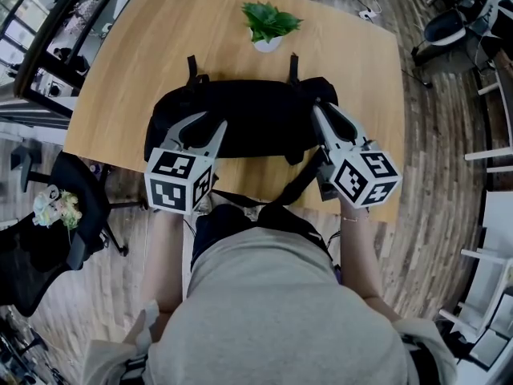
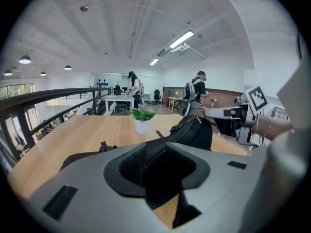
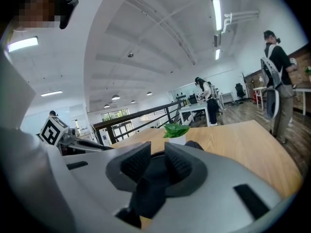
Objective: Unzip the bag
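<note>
The black bag (image 1: 240,117) lies mid tabletop (image 1: 120,79). The left tool (image 1: 215,121) is at its 9 o'clock and the right tool (image 1: 321,111) at 3 o'clock. Both are a bit open and empty. A tug could slide the loose bag.

Table (image 1: 112,95): directly before the person; bears the items below.
Bag (image 1: 256,115): on the table, lying crosswise, centred, close to the near edge.
Potted plant (image 1: 268,24): on the table, behind the bag, near the far edge, apart from it.
Short straps (image 1: 192,69): two, on the tabletop, reaching out from the bag's far side.
Long strap (image 1: 300,184): from the bag's right front, down over the table's near edge.
Left gripper (image 1: 200,125): over the bag's left end.
Right gripper (image 1: 327,112): at the bag's right end.
Chair (image 1: 76,207): on the floor, left of the table.
</note>
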